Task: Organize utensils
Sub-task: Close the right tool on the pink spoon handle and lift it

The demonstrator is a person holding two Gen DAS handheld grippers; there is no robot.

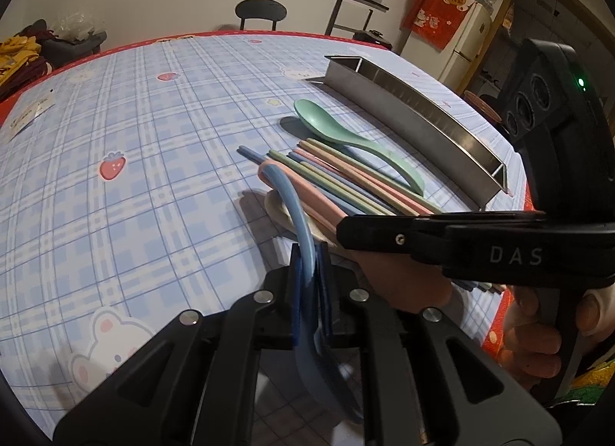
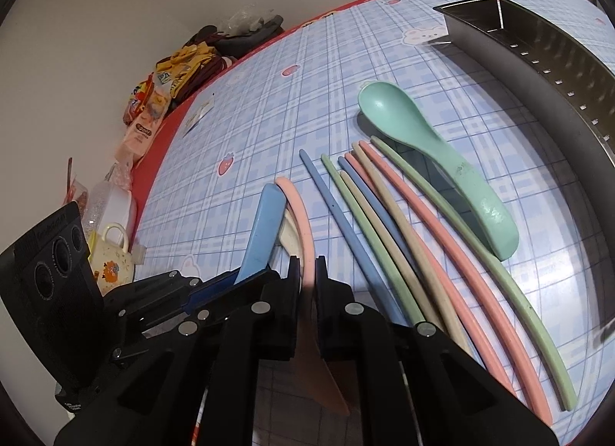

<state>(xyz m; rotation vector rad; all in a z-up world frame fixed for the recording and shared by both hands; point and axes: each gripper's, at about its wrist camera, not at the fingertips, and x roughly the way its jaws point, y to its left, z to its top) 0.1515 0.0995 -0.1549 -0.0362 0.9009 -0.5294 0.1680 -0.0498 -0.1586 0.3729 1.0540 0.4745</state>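
**Utensils, loose lot, with steel tray — two spoons in hand**

While the metal tray [image 2: 557,73] holds nothing that can be seen, both tools are already loaded.

- Left hand-held gripper [image 1: 309,277]: pressed together on the handle of the blue spoon [image 1: 296,215], pinching it edge-on. The handle arcs forward and away from the fingers; the bowl lies back beneath the gripper body.
- Right hand-held gripper [image 2: 306,277]: pressed together on the pink spoon [image 2: 298,211], handle running forward, bowl tucked back under the fingers.
- Cream spoon [image 2: 288,238]: on the tabletop [image 1: 153,177], between and partly under the two held spoons. Ungripped.
- Green spoon [image 2: 430,161]: flat on the tabletop, bowl toward the far edge, handle toward the near edge, just beside the tray.
- Chopsticks [image 2: 403,246]: mixed blue, green, beige and pink, a loose fan between the held spoons and the green spoon, all roughly parallel.
- Tray: long, narrow, open-topped, along the right-hand edge of the tabletop, with a slotted floor. Its long axis runs near to far, about parallel with the chopsticks.

Governing relation: the tray lies forward and to the right of both grippers, beyond the chopsticks and the green spoon. The right hand is the nearer. Judged next step: carry each spoon across, handle lined up with the tray's length; a crosswise spoon would likely bridge the walls.
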